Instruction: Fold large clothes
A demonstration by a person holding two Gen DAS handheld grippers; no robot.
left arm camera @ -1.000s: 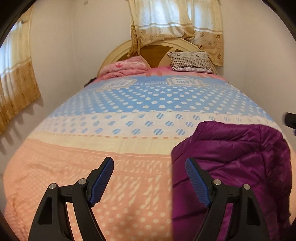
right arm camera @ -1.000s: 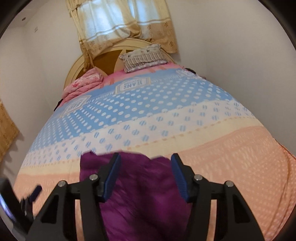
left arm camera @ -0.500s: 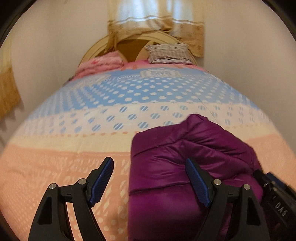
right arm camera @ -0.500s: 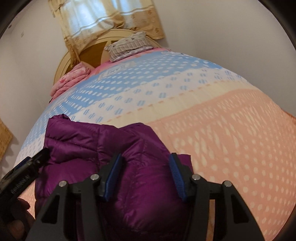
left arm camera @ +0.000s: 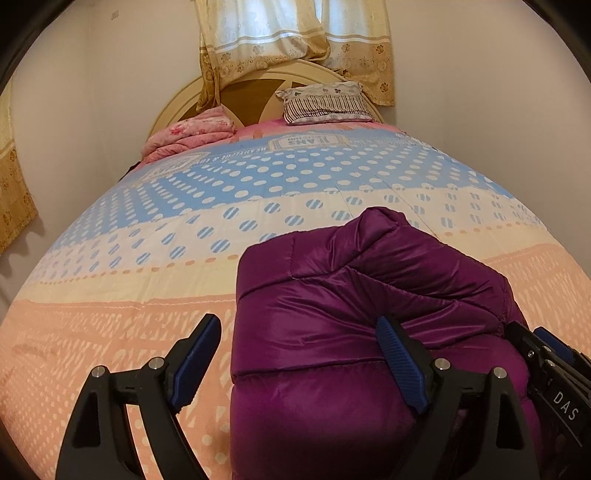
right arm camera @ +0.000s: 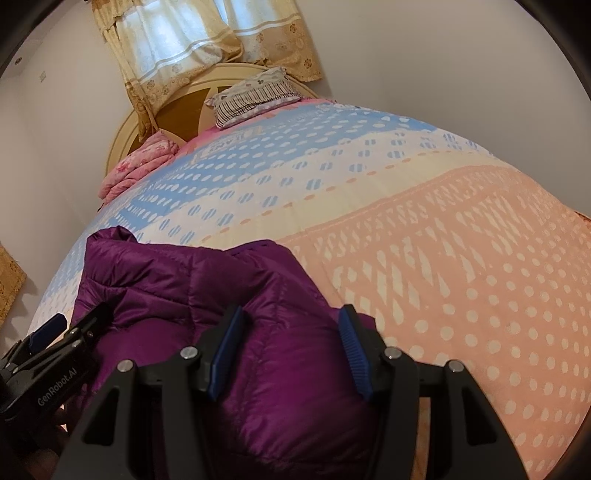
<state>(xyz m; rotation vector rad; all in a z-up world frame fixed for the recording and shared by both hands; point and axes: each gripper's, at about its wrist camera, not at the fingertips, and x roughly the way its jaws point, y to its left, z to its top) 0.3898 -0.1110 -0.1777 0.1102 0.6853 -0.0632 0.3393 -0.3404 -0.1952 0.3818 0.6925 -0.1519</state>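
Note:
A purple quilted jacket point(left arm camera: 351, 280) lies as a thick folded bundle on the peach end of the bedspread point(left arm camera: 110, 332). My left gripper point(left arm camera: 296, 321) hangs over the bundle's left edge. Its jaws are opening, one pad over the bedspread, the other over the jacket, and neither presses on the fabric. In the right wrist view my right gripper point(right arm camera: 291, 312) is shut on a puffy fold of the jacket point(right arm camera: 166, 280) that fills the gap between its pads. Each gripper also shows in the other's view: the right gripper point(left arm camera: 546, 369) and the left gripper point(right arm camera: 55, 343).
The dotted bedspread runs blue, cream and peach up to a round headboard point(left arm camera: 255, 92). A folded pink blanket point(left arm camera: 192, 133) and a striped pillow point(left arm camera: 325, 101) lie at the head. Curtains point(left arm camera: 295, 33) hang behind, and walls close in on both sides.
Both grippers came down towards the bed. The jacket, blurred in the right gripper a second ago, now rests as a bundle. The left gripper shifted over its left edge and its jaws widened slightly.

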